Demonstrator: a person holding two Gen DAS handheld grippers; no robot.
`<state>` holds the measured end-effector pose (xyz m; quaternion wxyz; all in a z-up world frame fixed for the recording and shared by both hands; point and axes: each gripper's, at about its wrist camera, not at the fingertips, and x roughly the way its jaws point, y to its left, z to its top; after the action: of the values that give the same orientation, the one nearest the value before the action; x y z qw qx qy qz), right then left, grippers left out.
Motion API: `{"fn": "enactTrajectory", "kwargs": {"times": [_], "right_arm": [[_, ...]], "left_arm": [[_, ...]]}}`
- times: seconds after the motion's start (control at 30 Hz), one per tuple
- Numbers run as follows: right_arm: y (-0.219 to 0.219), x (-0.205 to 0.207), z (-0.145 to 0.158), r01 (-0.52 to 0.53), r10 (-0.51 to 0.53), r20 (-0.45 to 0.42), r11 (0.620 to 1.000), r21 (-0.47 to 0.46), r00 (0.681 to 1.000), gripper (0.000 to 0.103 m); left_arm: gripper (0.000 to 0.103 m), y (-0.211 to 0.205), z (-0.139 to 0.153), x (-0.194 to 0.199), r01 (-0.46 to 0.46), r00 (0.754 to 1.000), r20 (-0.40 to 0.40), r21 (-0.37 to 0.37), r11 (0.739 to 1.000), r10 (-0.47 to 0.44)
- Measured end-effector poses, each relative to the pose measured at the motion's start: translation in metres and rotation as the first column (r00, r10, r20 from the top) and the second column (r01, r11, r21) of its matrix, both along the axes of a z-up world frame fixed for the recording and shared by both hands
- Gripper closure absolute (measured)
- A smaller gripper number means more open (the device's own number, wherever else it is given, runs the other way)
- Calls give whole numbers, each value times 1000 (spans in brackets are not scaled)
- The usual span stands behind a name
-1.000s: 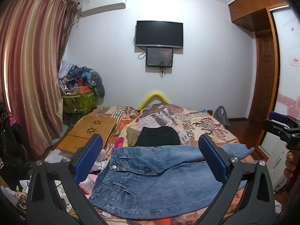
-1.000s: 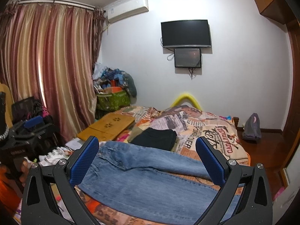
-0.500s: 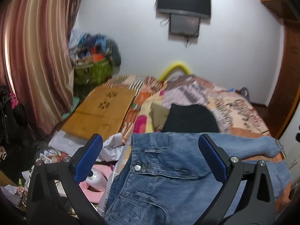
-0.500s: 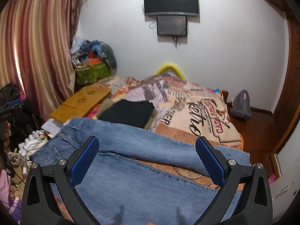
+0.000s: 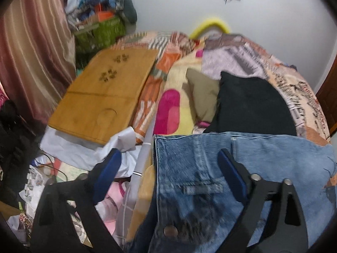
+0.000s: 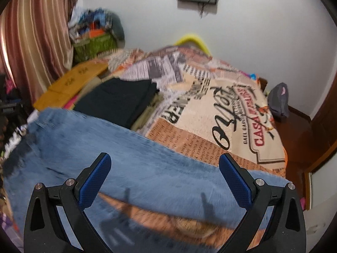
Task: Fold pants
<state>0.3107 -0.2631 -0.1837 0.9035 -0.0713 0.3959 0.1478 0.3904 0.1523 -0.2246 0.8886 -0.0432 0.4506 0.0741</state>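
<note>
Now the left tongs (image 5: 168, 168) hang spread over the waistband corner of the jeans (image 5: 210, 168), their jaws closing, denim showing between them but nothing pinched yet. The right tongs (image 6: 164, 175) stand wide apart above a trouser leg, gripping nothing. The jeans lie flat across the near end of the bed (image 6: 231, 126), with a folded black garment (image 6: 118, 101) just beyond them. It looks like the reach before the first fold; next, each pair needs to bite an edge of denim.
</note>
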Motion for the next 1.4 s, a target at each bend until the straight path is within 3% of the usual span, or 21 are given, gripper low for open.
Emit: {"fn": "enactTrajectory", "kwargs": {"times": [0.1, 0.27, 0.33, 0.43, 0.53, 0.63, 0.7, 0.8, 0.83, 1.03, 1.17, 1.4], "right_arm": [[0, 26, -22, -20, 20, -67, 1000, -11, 998, 2], [5, 65, -56, -79, 75, -177, 997, -20, 981, 11], [4, 78, -70, -103, 99, -228, 995, -6, 969, 12], [5, 92, -87, -146, 151, -301, 989, 37, 942, 21], [9, 100, -101, -179, 193, -369, 981, 73, 909, 25], [16, 96, -97, -233, 246, -355, 969, 80, 902, 50], [21, 93, -95, -251, 262, -361, 965, 80, 895, 62], [26, 86, -94, -273, 272, -357, 961, 49, 894, 77], [26, 83, -93, -267, 265, -355, 963, 43, 896, 82], [30, 79, -94, -181, 177, -291, 983, 12, 940, 89], [32, 80, -91, -176, 169, -269, 984, -2, 948, 94], [29, 88, -67, -153, 152, -170, 988, 9, 974, 95]], "left_arm": [[22, 13, -27, 25, -22, 997, -70, -33, 999, 20], [25, 21, -55, 42, -28, 988, -154, -113, 993, 11], [25, 22, -62, 46, -29, 986, -165, -138, 990, 6], [25, 24, -66, 51, -29, 986, -166, -162, 986, 2], [40, 26, -69, 56, -17, 985, -170, -223, 975, -21], [52, 25, -70, 58, -11, 984, -174, -232, 973, -31], [83, 21, -69, 58, -3, 982, -186, -186, 983, -32], [98, 22, -67, 53, -2, 983, -183, -166, 986, -29], [98, 24, -64, 49, -4, 985, -168, -166, 986, -24], [100, 31, -45, 41, -22, 993, -118, -152, 988, 4], [100, 28, -30, 43, -12, 996, -86, -120, 993, 1], [100, 19, -9, 60, 11, 999, -45, -93, 996, -15]]}}
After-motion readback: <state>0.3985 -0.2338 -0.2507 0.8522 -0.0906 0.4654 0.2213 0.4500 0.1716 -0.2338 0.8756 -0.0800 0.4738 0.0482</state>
